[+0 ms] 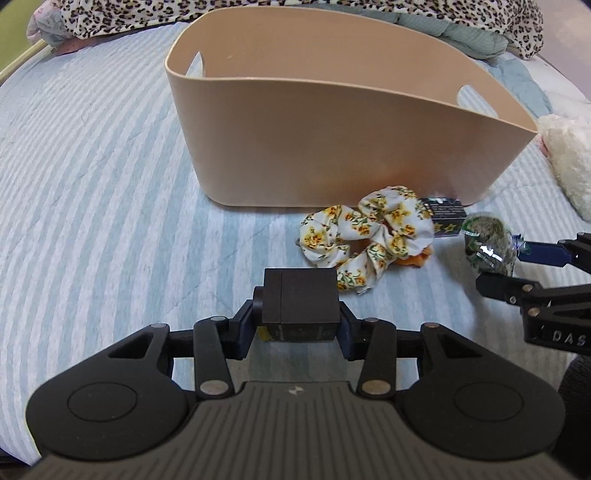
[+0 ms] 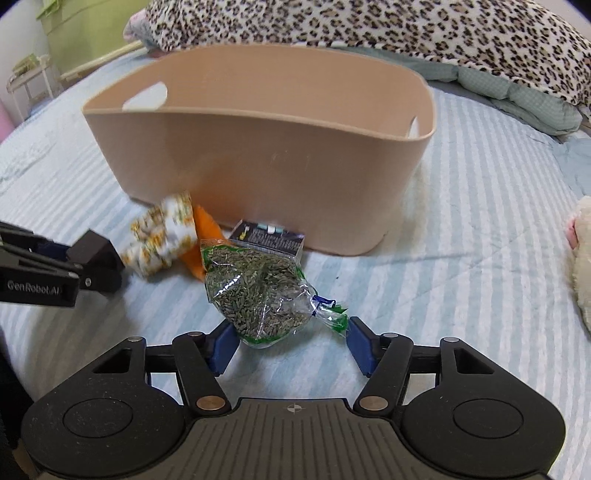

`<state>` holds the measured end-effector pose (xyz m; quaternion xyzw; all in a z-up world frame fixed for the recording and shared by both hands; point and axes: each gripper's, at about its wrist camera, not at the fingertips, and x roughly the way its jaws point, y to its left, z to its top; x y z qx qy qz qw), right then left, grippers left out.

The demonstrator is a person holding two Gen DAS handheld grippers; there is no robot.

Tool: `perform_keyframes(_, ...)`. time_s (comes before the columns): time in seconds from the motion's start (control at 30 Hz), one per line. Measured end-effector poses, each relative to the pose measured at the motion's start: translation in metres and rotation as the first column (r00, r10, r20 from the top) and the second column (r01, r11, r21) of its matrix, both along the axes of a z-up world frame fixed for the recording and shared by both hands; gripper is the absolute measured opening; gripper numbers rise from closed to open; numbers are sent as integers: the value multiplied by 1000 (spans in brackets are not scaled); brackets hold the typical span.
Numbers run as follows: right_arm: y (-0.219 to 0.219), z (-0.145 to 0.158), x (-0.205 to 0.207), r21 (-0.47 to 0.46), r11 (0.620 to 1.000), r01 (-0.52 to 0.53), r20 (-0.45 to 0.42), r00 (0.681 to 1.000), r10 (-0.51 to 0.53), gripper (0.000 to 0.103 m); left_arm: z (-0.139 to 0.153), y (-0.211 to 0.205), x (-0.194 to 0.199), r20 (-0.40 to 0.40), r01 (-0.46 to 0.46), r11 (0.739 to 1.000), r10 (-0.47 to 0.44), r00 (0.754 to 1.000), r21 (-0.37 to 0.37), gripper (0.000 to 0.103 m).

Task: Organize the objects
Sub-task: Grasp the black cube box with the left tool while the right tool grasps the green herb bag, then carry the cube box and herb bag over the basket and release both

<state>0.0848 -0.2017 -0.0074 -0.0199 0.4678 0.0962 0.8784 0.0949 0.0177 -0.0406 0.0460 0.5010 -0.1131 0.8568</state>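
A soft, slippery seed bag (image 2: 258,291) is being straddled by the wide-open right gripper (image 2: 291,347), while a rigid black box (image 1: 300,301) is being clamped by the left gripper (image 1: 300,325).

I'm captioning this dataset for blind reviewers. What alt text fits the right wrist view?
The open right gripper straddles a clear bag of green seeds lying on a striped bedspread. Behind it stands a beige basket, with a floral scrunchie, something orange and a dark box in front; the left gripper holds a black block.

Leopard-print blanket (image 2: 388,26), striped bedspread (image 1: 92,166), plush toy (image 1: 569,155)
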Motion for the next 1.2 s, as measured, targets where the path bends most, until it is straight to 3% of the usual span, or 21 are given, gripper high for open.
perform_keyframes(0.3, -7, 21, -4, 49, 999, 17, 60, 998, -20, 60, 19, 3, -9, 44, -12, 1000, 12, 999, -8, 46)
perform_keyframes(0.67, -19, 65, -1, 106, 994, 41, 196, 979, -62, 60, 70, 7, -14, 182, -15, 999, 20, 983, -29, 46)
perform_keyframes(0.93, -23, 99, 21, 111, 992, 54, 302, 949, -85, 60, 108, 0, 5, 291, -3, 999, 18, 957, -52, 46)
perform_keyframes(1.2, -14, 107, 59, 77, 995, 70, 334, 938, -92, 60, 109, -13, 44, 306, 9, 999, 2, 952, -35, 46)
